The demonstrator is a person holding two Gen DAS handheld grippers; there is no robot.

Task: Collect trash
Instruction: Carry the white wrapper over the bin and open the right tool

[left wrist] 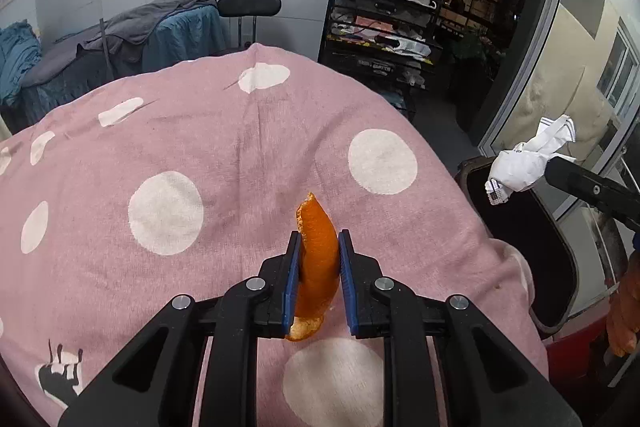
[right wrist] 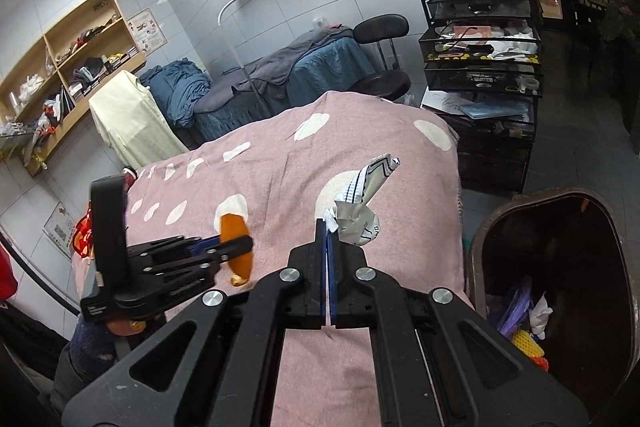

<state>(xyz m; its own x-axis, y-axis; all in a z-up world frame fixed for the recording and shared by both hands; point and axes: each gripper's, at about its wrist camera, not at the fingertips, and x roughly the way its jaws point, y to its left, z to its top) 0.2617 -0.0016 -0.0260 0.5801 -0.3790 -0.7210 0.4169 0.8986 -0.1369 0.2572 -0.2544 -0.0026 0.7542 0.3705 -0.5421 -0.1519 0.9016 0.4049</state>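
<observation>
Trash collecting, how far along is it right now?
Already done: the dark brown trash bin beside the bed holds some litter at its bottom. In hand: the left gripper is shut on a curled orange peel, and the right gripper pinches a crumpled white wrapper. Left: dropping both into the bin. The pink polka-dot blanket shows no other loose trash.

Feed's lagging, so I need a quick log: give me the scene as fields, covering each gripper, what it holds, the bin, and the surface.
left gripper: shut on orange peel, held above the blanket
right gripper: shut on crumpled wrapper
bin: dark, open, on the right beside the bed; already holds some trash
surface: pink blanket with white dots
wrapper position: in the left wrist view, near the bin's rim; in the right wrist view, over the blanket's edge
next (judgement): probably drop both pieces in the bin
</observation>
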